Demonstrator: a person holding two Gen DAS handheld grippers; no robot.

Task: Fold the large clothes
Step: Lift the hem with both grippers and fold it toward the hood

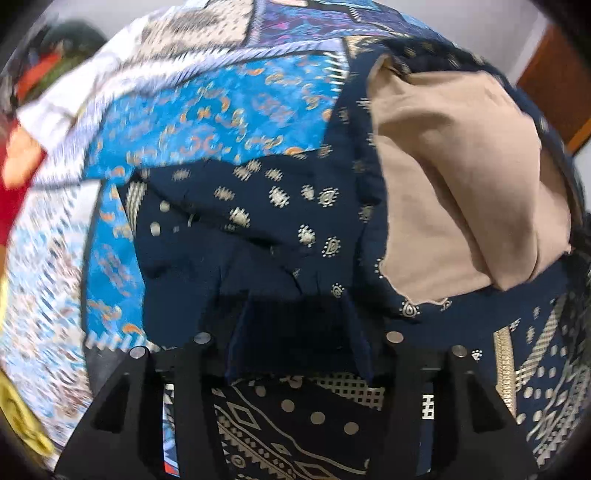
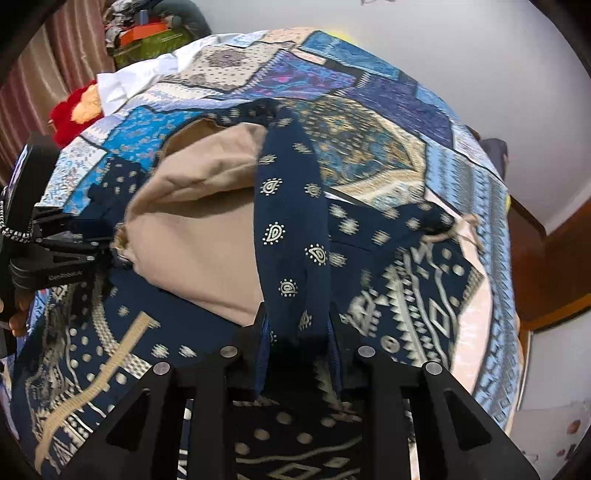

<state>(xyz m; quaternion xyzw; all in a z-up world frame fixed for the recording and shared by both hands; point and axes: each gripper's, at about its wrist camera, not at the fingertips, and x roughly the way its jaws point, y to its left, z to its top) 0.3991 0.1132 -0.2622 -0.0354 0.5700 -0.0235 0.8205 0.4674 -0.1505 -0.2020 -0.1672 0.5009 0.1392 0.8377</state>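
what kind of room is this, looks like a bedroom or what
Most likely a bedroom. The navy printed garment is spread over a blue patchwork bedspread covering a wide, bed-like surface, with a reddish curtain and piled belongings behind, and a wooden door frame to the right.

Patchwork bedspread point(image 2: 373, 122), red toy point(image 2: 68, 110) (near curtain point(image 2: 55, 62))

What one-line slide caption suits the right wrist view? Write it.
Right gripper pinches a navy paisley-print garment, tan lining exposed, above a blue patchwork bedspread; left gripper grips opposite edge.
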